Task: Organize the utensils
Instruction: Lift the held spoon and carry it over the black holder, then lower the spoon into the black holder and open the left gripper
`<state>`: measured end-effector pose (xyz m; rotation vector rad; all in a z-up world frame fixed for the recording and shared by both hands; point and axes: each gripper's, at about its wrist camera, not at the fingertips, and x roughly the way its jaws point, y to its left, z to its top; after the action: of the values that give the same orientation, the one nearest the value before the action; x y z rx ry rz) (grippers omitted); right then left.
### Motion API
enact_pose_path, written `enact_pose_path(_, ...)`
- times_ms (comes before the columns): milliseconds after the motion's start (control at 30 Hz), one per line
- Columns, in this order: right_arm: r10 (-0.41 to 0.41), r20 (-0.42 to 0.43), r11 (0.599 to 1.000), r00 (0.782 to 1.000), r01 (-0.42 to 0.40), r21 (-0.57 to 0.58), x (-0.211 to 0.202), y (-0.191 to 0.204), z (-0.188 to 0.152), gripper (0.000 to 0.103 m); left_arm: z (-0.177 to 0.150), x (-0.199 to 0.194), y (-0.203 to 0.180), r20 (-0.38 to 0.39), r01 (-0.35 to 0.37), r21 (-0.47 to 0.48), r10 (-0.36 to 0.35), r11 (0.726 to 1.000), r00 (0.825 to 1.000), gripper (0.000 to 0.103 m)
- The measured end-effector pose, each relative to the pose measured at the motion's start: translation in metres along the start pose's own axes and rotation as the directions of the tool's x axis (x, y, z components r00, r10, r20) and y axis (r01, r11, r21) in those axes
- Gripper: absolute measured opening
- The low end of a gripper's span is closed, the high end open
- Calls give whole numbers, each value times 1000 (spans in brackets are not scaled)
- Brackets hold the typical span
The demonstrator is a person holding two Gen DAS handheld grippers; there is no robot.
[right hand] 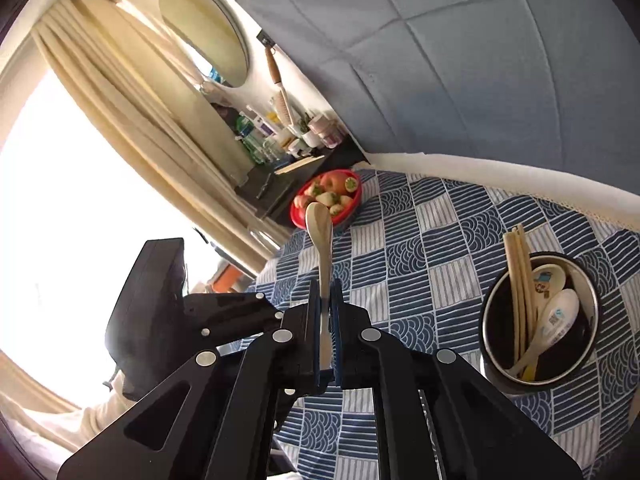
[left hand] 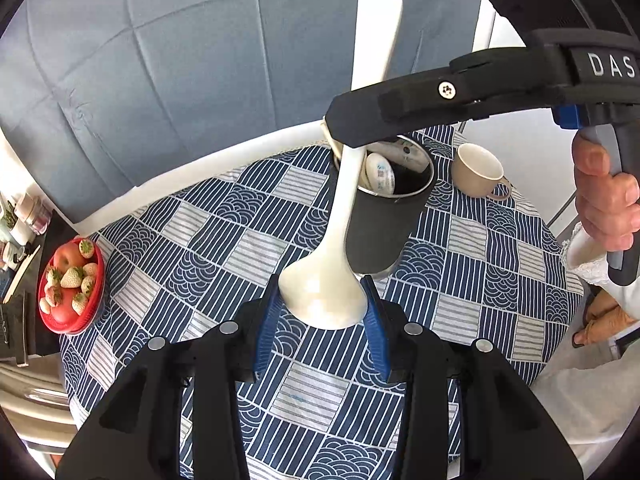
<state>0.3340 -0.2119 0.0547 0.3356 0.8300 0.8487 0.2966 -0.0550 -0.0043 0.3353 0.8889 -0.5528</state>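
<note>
A long white ladle-like spoon (left hand: 340, 216) hangs above the checked tablecloth, held by both grippers. My left gripper (left hand: 322, 286) is shut on its wide bowl, a blue pad against each side. Higher up, my right gripper (left hand: 336, 132) reaches in from the right and is shut on the thin handle. In the right wrist view the handle runs edge-on between the right gripper (right hand: 326, 286) pads, with its rounded end (right hand: 319, 220) free. Just behind the spoon stands a black utensil holder (left hand: 380, 232), (right hand: 486, 320) with chopsticks (right hand: 516, 280) and two spoons (right hand: 560, 312) inside.
A cream cup (left hand: 476, 172) stands right of the holder. A red bowl of fruit (left hand: 72, 288), (right hand: 328, 196) sits at the table's edge. A blue padded backrest (left hand: 160, 60) rises behind the table. A person's hand (left hand: 604, 208) grips the right gripper's handle. The left gripper's black body (right hand: 152, 292) is at left.
</note>
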Motion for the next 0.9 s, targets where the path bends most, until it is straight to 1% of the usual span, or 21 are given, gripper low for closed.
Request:
enact_pose_path(200, -48, 47, 998, 998, 51, -47, -40, -9, 5, 5, 31, 7, -24, 24, 4, 36, -5, 999, 1000, 40)
enact_pose_path(433, -89, 79, 994, 993, 93, -50, -73, -29, 15, 5, 61, 20, -43, 38, 13, 60, -15, 998, 999, 40)
enact_pose_path(700, -132, 72, 988, 989, 137, -70, -90, -49, 23, 5, 84, 40, -52, 42, 38, 31, -40, 999, 998, 40)
enact_pose_path(900, -177, 67, 979, 982, 182, -94, -89, -55, 26, 5, 92, 57, -52, 23, 53, 11, -53, 999, 998, 40)
